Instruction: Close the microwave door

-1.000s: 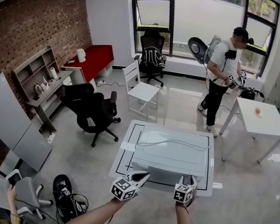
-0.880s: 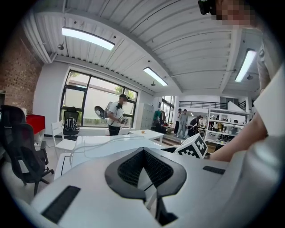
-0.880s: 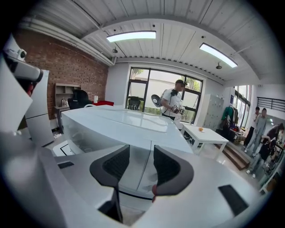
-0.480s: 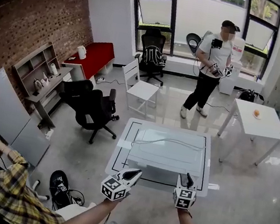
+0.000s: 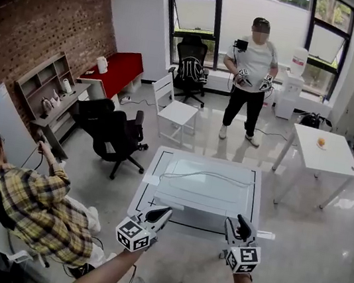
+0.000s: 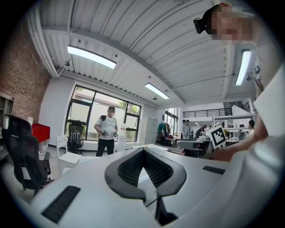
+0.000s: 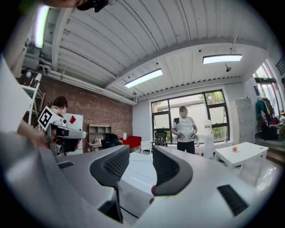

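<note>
Judging from the head view, the closing of the door is not yet begun. The microwave is seen as a white box with a cable lying across its top. It stands on the white worktop, just ahead of both grippers, and it is touched by neither of them.

The left gripper is pressed together at its tips, and nothing is pinched in it. The right gripper is spread. Only the pale surfaces of the worktop and the microwave ahead of it are seen through the gap, so it is empty too. Both are held about level and pointed toward the front of the microwave, the left one before its left part and the right one before its right part.

The door should be on the face turned to the grippers, and this face is almost hidden from above. A narrow pale strip is noticed at the left front corner, just ahead of the left gripper. It may be the edge of a door standing ajar, but this cannot be told for sure.

It is judged that all the work is left. The door has to be reached, pushed until it lies flush with the front, and then released.
</note>
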`<state>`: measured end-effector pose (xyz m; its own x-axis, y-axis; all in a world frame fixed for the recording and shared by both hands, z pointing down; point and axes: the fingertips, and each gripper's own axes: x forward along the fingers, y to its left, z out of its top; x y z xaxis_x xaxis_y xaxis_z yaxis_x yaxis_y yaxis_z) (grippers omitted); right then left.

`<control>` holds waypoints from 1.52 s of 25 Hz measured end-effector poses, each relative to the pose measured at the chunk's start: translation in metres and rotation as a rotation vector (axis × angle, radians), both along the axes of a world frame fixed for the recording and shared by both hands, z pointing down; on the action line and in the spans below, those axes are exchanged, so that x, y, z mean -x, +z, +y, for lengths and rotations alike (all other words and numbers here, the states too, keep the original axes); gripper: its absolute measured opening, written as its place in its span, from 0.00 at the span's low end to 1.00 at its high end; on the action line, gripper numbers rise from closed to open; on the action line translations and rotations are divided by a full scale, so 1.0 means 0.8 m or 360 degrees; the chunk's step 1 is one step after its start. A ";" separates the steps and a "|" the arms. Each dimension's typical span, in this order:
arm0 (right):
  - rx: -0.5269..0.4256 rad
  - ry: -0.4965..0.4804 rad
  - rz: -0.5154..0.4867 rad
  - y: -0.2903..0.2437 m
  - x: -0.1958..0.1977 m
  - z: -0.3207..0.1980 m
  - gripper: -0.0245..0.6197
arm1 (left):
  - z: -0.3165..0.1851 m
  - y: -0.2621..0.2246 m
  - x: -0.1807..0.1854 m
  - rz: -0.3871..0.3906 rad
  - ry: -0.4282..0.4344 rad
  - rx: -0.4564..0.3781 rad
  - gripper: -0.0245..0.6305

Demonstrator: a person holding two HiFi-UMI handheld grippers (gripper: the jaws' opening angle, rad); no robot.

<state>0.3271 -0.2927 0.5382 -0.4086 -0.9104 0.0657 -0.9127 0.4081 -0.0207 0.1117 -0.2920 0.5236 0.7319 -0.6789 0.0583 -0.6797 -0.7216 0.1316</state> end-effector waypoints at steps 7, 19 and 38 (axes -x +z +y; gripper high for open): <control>-0.0038 -0.0104 -0.0013 -0.027 -0.021 0.030 0.30 | 0.010 -0.024 -0.005 -0.0047 -0.0035 -0.0111 0.04; 0.0008 -0.0132 0.0027 -0.006 -0.032 0.043 0.30 | 0.007 -0.004 0.016 0.0003 -0.0117 -0.0037 0.04; -0.0029 -0.0124 0.0107 -0.008 -0.022 0.035 0.30 | 0.012 0.002 0.023 -0.0056 -0.0128 -0.0009 0.04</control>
<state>0.3450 -0.2643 0.5315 -0.4737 -0.8772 0.0789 -0.8771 0.4779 0.0476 0.0930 -0.2826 0.5251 0.6724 -0.7360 0.0787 -0.7398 -0.6649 0.1027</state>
